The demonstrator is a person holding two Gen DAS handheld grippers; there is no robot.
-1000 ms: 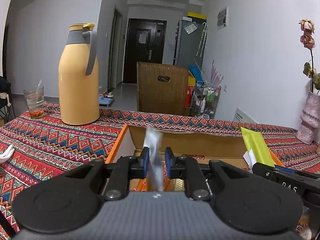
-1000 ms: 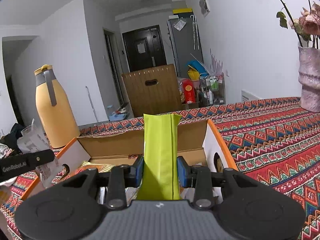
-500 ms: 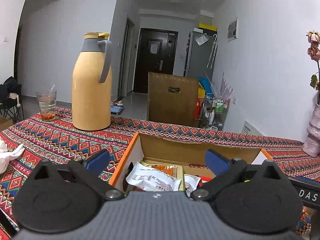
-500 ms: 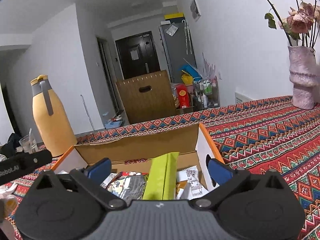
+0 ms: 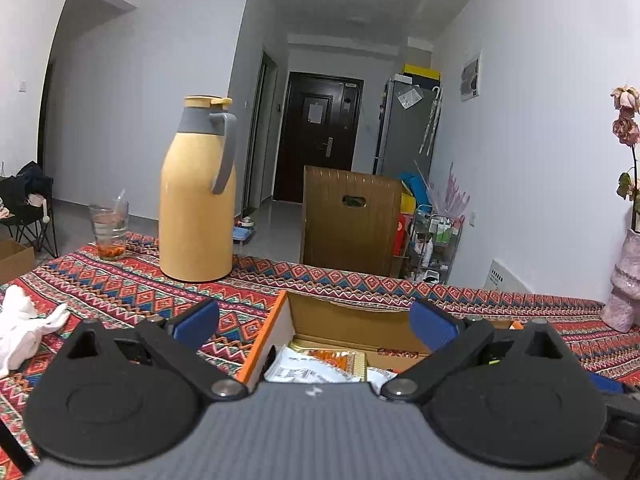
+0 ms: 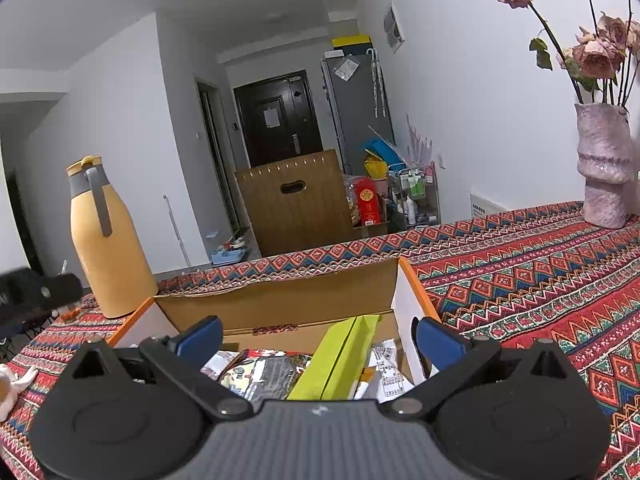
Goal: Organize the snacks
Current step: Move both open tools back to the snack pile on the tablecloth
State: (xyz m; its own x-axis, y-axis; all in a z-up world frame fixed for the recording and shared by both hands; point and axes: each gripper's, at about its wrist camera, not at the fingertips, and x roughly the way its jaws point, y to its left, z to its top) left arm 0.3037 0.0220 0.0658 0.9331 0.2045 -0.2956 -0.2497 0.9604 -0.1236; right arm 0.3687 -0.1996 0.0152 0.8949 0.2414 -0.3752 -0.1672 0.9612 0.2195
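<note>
Both hand-held grippers, left (image 5: 314,322) and right (image 6: 318,336), wide, empty; green packet (image 6: 334,360) dropped into cardboard box (image 6: 280,304) for sorting.

My own housing hides the near half of the cardboard box (image 6: 280,304), and the green packet (image 6: 336,360) runs under it at six o'clock.

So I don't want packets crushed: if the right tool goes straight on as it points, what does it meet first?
Probably the green packet leaning in the cardboard box, between the open right tool's fingers; depth is unclear.
</note>
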